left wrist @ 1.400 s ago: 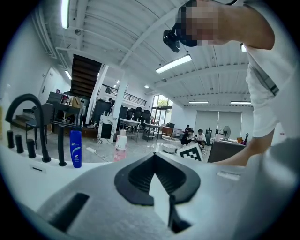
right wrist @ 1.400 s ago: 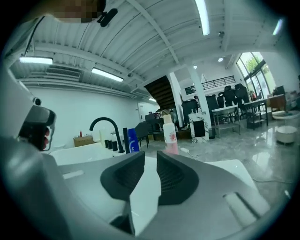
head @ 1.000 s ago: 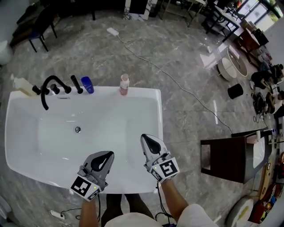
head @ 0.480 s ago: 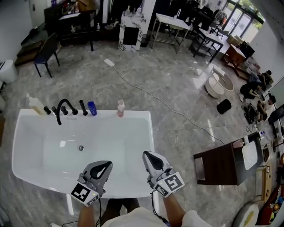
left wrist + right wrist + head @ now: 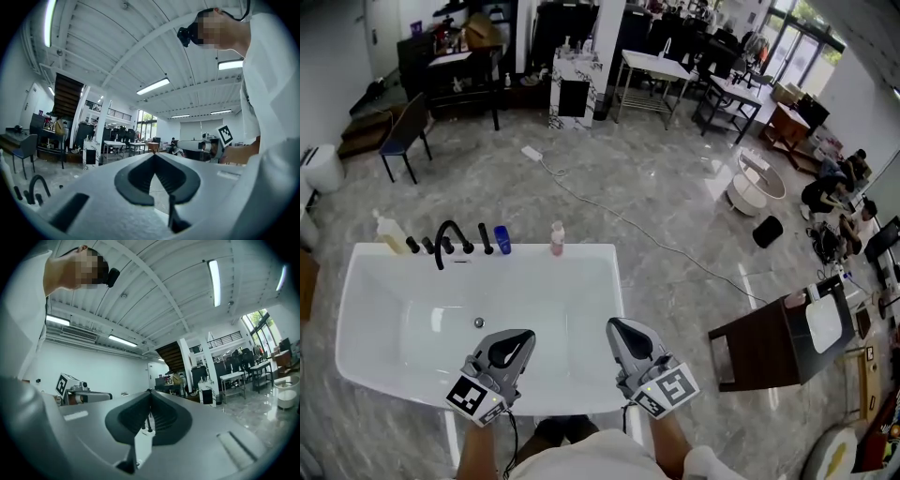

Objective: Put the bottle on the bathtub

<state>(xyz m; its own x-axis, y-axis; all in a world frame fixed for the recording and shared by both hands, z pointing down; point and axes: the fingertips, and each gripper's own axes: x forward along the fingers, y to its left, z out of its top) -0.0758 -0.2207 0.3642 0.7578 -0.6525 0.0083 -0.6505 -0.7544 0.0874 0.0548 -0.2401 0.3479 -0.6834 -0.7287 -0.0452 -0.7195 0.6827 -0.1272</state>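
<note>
Left gripper (image 5: pixel 521 336), right gripper (image 5: pixel 617 326) side by side, slightly apart, low before person, tips pointing forward; both jaw pairs pressed together, nothing between.

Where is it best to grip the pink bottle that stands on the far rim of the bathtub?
I would grip the pink bottle on its pink body, below the pale top. It stands upright on the bathtub rim, so come level from the near side with the right claw, which is shut now and must open.

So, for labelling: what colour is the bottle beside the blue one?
The bottle is pink; head view.
</note>
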